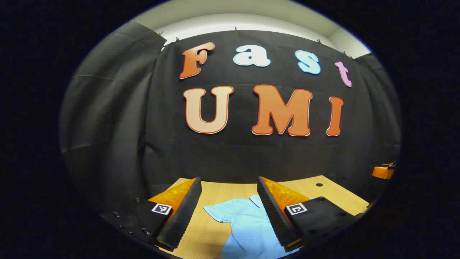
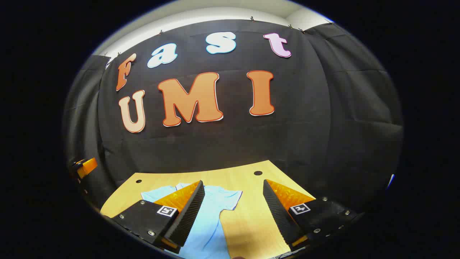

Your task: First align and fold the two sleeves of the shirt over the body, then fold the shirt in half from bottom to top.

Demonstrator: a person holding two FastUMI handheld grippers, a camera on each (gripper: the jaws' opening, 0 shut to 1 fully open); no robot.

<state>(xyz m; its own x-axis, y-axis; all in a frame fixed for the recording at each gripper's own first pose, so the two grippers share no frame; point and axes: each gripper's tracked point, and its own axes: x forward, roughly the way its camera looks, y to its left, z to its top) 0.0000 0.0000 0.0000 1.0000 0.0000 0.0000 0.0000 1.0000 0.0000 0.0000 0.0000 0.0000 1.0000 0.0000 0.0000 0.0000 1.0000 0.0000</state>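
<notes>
Light blue, the shirt point(image 1: 248, 225) lies flat on the wooden surface point(image 1: 215, 194), sleeves spread out to the sides. The left gripper point(image 1: 229, 187) hangs above it with jaws wide and holding nothing; the right gripper point(image 2: 233, 189) likewise, over the shirt's sleeve edge. Small square black-and-white markers sit on the gripper bodies; no readable brand on the shirt.

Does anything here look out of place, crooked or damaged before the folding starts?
Nothing stands out. The shirt lies flat on the table with sleeves spread, unfolded. The left gripper and right gripper are both open above it.
</notes>
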